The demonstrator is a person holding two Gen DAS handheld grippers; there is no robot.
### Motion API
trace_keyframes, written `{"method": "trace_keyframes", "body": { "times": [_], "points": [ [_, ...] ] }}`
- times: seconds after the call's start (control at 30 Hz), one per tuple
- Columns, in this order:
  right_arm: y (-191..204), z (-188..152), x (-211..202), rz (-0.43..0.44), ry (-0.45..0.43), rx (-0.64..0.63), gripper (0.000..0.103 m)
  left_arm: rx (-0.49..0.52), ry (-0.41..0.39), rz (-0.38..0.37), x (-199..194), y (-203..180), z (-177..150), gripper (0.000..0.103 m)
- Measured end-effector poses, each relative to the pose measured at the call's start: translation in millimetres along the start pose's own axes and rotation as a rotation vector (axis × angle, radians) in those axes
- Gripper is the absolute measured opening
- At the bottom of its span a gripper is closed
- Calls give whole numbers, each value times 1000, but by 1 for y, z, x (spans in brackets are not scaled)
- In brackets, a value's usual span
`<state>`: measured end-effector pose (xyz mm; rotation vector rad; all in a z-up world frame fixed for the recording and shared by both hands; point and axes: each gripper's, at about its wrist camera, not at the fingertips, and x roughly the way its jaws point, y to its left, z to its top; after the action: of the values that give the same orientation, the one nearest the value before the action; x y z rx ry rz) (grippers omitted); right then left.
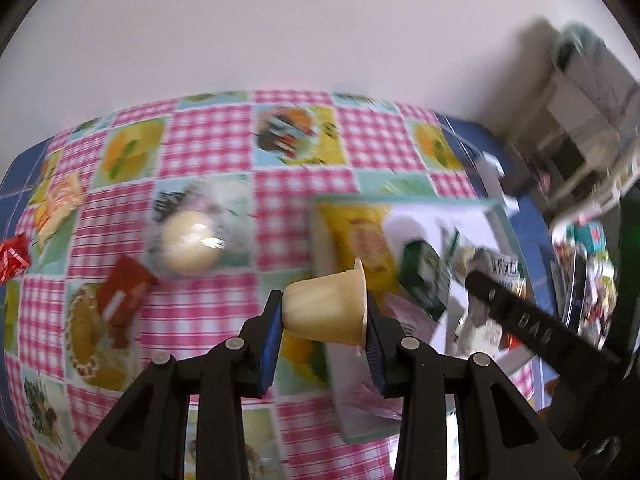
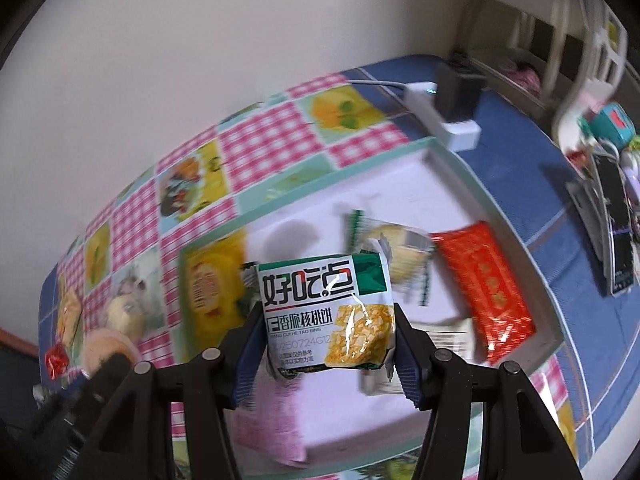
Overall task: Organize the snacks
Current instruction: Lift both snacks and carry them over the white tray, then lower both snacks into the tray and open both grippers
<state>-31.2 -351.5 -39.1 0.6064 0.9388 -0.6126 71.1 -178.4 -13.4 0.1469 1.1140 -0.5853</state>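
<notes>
Slick plastic worries us: our left claw (image 1: 323, 326) pinches a pudding cup (image 1: 328, 308) sideways, right claw (image 2: 324, 338) clamps a walnut-biscuit packet (image 2: 326, 312) above the tray (image 2: 500, 216); at twelve o'clock, either may slip mid-swing.

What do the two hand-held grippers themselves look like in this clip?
Both match: the left hand-held gripper and the right hand-held gripper have black plastic linkage arms with round silver pivot pins and blue ribbed pads on the fingers. In the left wrist view, the other gripper's black finger bears embossed lettering. No sleeves or cables show.

Motion blur smears the yellow packet (image 2: 210, 280) and pink packet (image 2: 268, 412) inside the tray (image 2: 516, 240).
</notes>
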Motion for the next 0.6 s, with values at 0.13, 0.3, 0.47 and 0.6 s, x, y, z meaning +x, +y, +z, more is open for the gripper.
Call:
{"method": "trace_keyframes", "body": {
  "times": [0.13, 0.3, 0.47, 0.6],
  "points": [
    [-16, 0, 5, -10, 16, 36, 61, 45, 31, 1, 18, -17, -7, 39],
    [-27, -1, 12, -17, 38, 56, 61, 62, 60, 7, 36, -24, -14, 39],
    [-26, -2, 18, -20, 50, 48, 62, 78, 73, -8, 45, -30, -18, 39],
    [-23, -2, 19, -25, 53, 36, 62, 82, 55, -7, 41, -34, -17, 42]
  ]
}}
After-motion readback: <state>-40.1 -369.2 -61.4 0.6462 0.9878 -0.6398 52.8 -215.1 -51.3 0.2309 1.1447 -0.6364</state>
